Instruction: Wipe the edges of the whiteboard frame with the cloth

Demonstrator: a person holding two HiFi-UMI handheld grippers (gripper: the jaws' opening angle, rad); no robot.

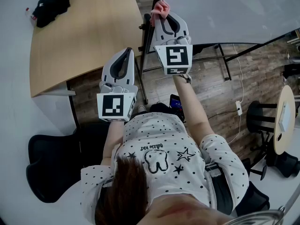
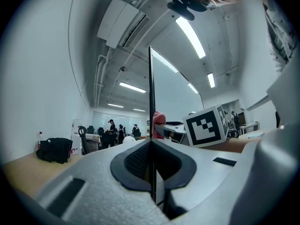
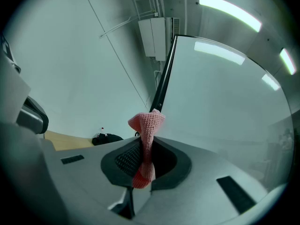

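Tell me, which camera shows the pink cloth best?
The right gripper view: the cloth sits dead centre, pinched in the right gripper, its knit visible. The head view shows only a small pink tuft at that gripper's tip. The left gripper view shows a pink scrap beside the whiteboard edge.

Grey left claw point(image 1: 127, 51), dotted white shirt point(image 1: 190, 172)

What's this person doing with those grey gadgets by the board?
A person holds a grey two-jaw tool in each hand. The right tool is shut on a pink knitted cloth, held up at the whiteboard's black frame edge; whether they touch isn't clear. The left tool is shut and empty, held lower.
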